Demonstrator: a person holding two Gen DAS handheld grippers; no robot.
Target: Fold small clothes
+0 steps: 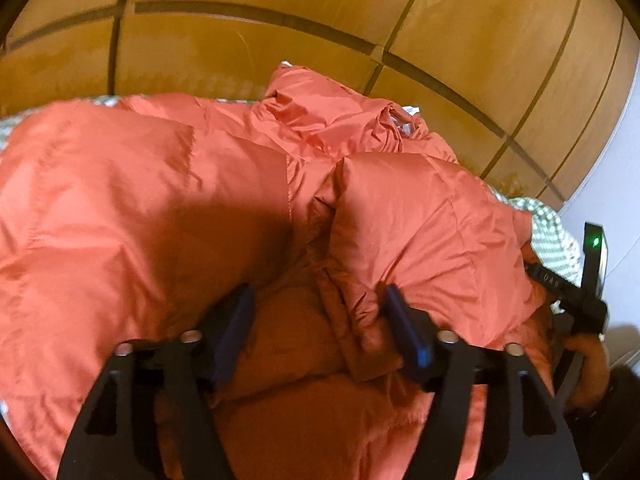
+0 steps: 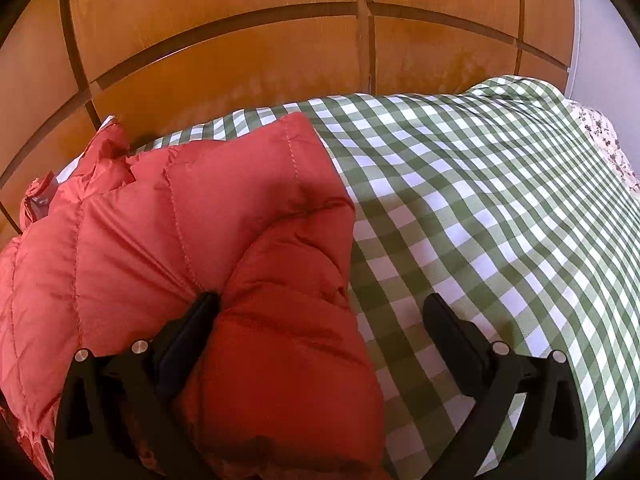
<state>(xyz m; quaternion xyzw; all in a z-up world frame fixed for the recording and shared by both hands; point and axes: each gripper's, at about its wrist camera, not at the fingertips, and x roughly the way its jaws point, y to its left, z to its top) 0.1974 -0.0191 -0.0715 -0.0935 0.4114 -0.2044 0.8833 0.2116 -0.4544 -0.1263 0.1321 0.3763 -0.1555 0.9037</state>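
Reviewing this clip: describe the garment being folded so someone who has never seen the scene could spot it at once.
Find the wooden panelled wall; in front of it lies a green-and-white checked cloth. On the cloth's left part lies the puffy orange-red quilted jacket, the only plain, shiny, stitched-panel item there.

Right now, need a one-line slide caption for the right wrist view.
Open right gripper straddles the folded sleeve edge of a puffy red quilted jacket lying on a green-and-white checked cloth.
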